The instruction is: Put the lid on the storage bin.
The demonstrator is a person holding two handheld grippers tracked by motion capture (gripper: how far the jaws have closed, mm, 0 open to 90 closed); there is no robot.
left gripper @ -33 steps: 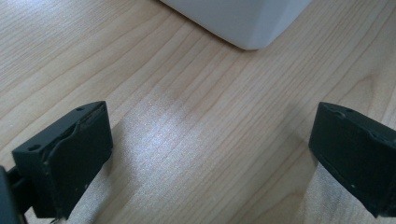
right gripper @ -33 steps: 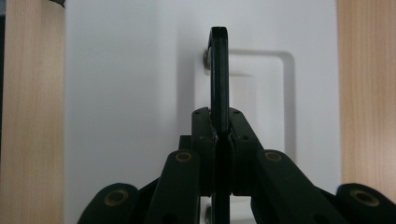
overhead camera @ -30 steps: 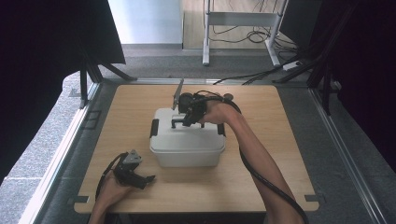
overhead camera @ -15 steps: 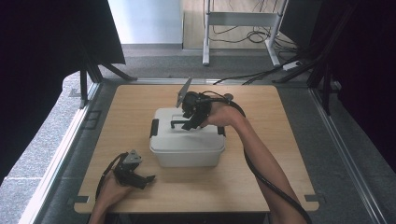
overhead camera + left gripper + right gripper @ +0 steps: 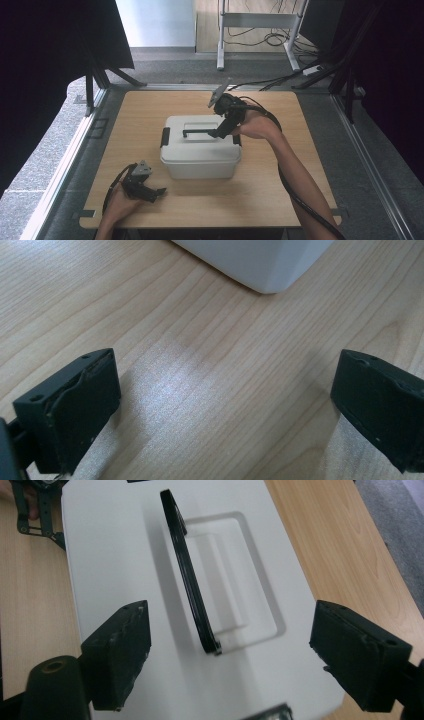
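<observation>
I find the white box [image 5: 200, 150] at the centre of the high view, standing on the wooden table [image 5: 150, 107] with its lid seated. Its 2 black side latches show at the left and right ends of the lid; whether they are locked I cannot tell.

My right gripper [image 5: 220, 132] sits just right of centre in that frame, over the right end of the lid. Its jaws have just been opening and now stand wide. In the right gripper view the black handle [image 5: 189, 575] runs from top centre down to the middle of the frame, standing up on edge out of its recess in the lid, between my 2 jaws but touched by neither. Nothing is gripped.

My left gripper [image 5: 145, 188] lies at the lower left of the high view, on the table just beside the near left corner of the box. In the left gripper view its jaws are spread wide at the lower left and lower right, with bare wood between them and the corner of the box [image 5: 260, 265] at the top of the frame. It holds nothing.

Assessment: the handle is raised and released, so I judge that step complete. The box itself has not left the table, and the lid is on. What is left, in my judgement, is any lifting, carrying or opening of the box; neither gripper is yet placed on a latch or closed on the handle.
</observation>
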